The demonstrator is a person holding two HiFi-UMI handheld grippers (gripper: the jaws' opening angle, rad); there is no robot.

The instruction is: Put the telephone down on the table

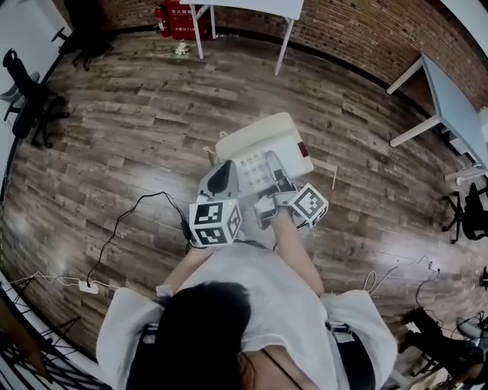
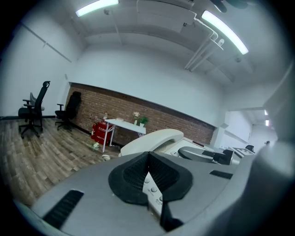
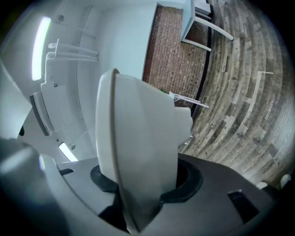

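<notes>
While both grippers carry it, phone (image 1: 263, 146) hangs over the wood floor (image 1: 130, 129), well apart from the far table (image 1: 252, 6) and the side table (image 1: 450, 91).

Head view: left gripper (image 1: 227, 169) is on the phone's near-left edge and right gripper (image 1: 273, 169) on its near edge by the keypad. Handset lies along the far side.

Left gripper view: pads pinched on the phone's thin edge (keypad buttons show in the slit between them), handset (image 2: 152, 138) on the cradle beyond.

Right gripper view: jaws part-way apart, clamped across the phone body (image 3: 138, 138), which stands edge-on between the pads.
</notes>
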